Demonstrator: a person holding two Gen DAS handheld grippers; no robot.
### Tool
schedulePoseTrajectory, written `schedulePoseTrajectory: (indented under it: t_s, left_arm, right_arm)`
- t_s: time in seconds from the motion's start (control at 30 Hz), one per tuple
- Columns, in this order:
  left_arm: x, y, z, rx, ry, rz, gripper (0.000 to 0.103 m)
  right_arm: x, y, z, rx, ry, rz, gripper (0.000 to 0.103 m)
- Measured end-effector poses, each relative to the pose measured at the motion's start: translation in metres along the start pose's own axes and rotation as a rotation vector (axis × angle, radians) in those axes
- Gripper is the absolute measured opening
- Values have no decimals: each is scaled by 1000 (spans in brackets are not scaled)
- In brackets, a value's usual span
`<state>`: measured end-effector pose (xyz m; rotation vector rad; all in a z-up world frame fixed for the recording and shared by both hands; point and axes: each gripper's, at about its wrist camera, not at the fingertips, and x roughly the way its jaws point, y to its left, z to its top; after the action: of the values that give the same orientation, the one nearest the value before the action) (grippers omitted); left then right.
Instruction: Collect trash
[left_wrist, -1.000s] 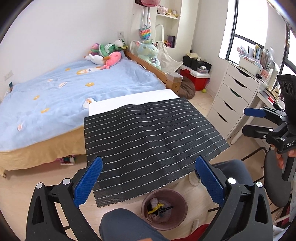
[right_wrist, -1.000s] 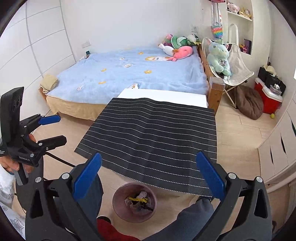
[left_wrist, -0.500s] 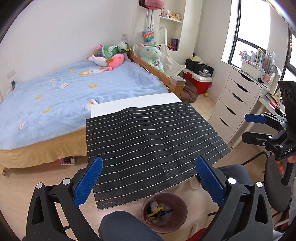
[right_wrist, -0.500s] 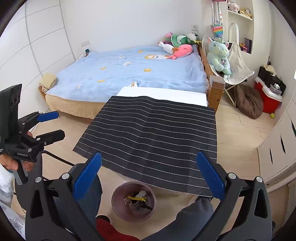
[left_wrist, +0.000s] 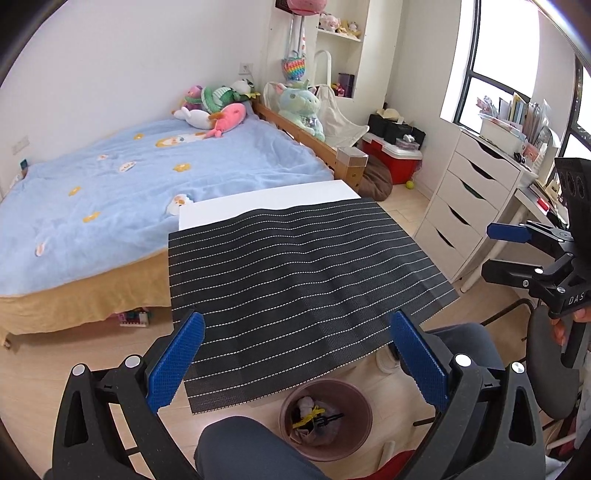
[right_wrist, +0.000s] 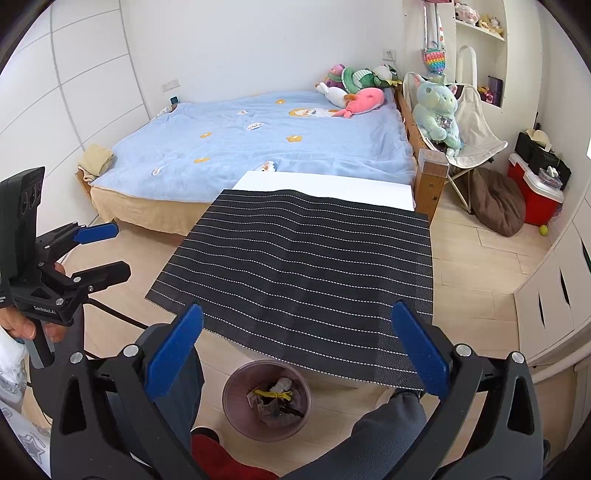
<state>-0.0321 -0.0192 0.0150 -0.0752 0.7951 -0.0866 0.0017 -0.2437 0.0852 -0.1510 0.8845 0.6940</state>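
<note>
- Now, my left gripper (left_wrist: 295, 354) hangs with its blue pads spread wide and nothing between them; my right gripper (right_wrist: 297, 350) is just as released and just as empty.
- Over the last second both have lifted and drawn back a little: the striped mat (left_wrist: 295, 280) sits lower in each view and more of the room shows above it. Neither has closed on anything in that time.
- I read that as a retreat after the last drop, so the collecting looks about finished.
- The trash (right_wrist: 271, 400) lies in the bin (right_wrist: 236, 410), on the floor under the near edge of the mat, between my knees and below both grippers.
- Counting: two grippers, one bin, one mat on one white table (right_wrist: 332, 188). On the mat I count no scraps at all.
- Inside the bin I see a heap with one yellow piece and some crumpled paper; I cannot count the pieces apart.
</note>
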Motion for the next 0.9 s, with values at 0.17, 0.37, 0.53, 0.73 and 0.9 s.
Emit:
schedulePoseTrajectory:
  t_s: [0.17, 0.37, 0.53, 0.73, 0.9]
  left_arm:
    - [-1, 0, -1, 5, 0, -1, 97]
    - [-1, 0, 0, 2, 0, -5, 97]
    - [-1, 0, 0, 5, 5, -6, 97]
    - [0, 0, 0, 3, 6, -5, 97]
    - [0, 0, 0, 1, 8, -5, 97]
  right_arm:
    - [0, 1, -1, 0, -1, -1, 100]
    - [1, 1, -1, 0, 1, -1, 100]
    - [1, 0, -2, 0, 4, -2, 100]
    - [2, 0, -2, 1, 5, -2, 100]
    - [5, -1, -6, 1, 12, -3, 100]
